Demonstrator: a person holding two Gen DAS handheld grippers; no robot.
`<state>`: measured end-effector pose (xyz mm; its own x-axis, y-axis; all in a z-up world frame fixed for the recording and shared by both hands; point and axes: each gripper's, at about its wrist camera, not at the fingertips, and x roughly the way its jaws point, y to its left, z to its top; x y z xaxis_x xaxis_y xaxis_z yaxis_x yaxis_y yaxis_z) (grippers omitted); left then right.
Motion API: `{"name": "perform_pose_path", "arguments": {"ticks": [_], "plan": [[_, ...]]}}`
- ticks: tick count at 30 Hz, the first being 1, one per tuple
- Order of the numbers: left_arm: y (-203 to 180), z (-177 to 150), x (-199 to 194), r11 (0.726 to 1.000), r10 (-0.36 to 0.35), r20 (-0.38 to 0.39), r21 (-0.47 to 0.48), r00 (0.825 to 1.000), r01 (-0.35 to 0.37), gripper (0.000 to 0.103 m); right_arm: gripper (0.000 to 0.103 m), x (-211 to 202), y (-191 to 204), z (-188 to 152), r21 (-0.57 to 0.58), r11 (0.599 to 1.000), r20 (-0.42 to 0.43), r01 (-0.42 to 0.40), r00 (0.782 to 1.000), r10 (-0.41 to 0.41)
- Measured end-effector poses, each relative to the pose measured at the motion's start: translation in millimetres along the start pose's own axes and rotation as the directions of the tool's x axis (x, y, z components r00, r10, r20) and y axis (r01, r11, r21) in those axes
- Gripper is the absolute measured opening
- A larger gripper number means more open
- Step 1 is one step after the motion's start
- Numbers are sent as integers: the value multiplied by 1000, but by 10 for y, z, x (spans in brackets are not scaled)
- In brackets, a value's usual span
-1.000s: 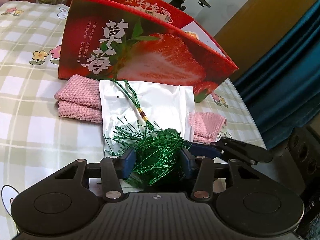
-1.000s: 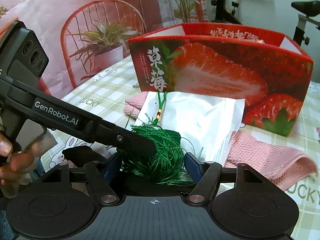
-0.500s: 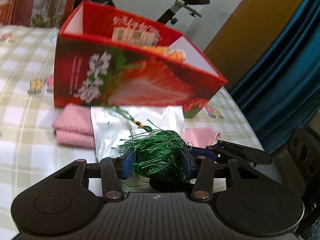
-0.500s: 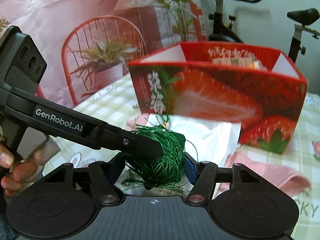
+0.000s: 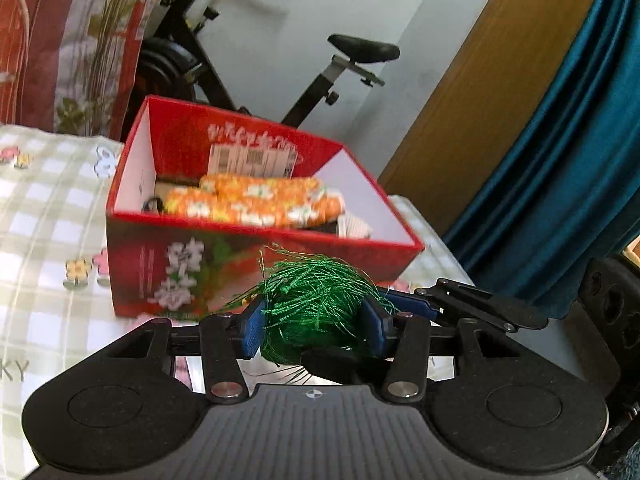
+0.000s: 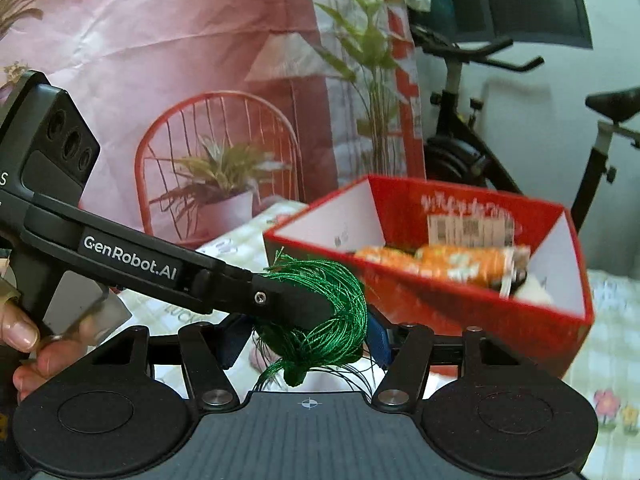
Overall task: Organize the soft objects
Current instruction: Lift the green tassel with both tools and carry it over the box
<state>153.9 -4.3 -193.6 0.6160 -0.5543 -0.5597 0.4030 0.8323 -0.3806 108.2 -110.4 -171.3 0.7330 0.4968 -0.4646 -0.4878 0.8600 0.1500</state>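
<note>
Both your grippers, left (image 5: 316,330) and right (image 6: 306,342), clamp jaws on the green tassel (image 5: 318,304), hiding its cord, before the box (image 5: 256,252) holding blurred orange rolls (image 5: 256,202).

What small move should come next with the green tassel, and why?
Probably carry the green tassel forward over the red strawberry box before releasing. Both the left gripper and right gripper clamp it, and it hangs short of the box's near wall.
</note>
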Motion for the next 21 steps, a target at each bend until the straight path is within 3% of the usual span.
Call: {"name": "perform_pose_path", "arguments": {"ticks": [11, 21], "plan": [[-39, 338, -137, 1000, -6, 92, 14, 996, 5, 52, 56, 5, -13, 448, -51, 999, 72, -1, 997, 5], [-56, 841, -119, 998, -5, 179, 63, 984, -7, 52, 56, 106, -122, 984, -112, 993, 143, 28, 990, -11]]}}
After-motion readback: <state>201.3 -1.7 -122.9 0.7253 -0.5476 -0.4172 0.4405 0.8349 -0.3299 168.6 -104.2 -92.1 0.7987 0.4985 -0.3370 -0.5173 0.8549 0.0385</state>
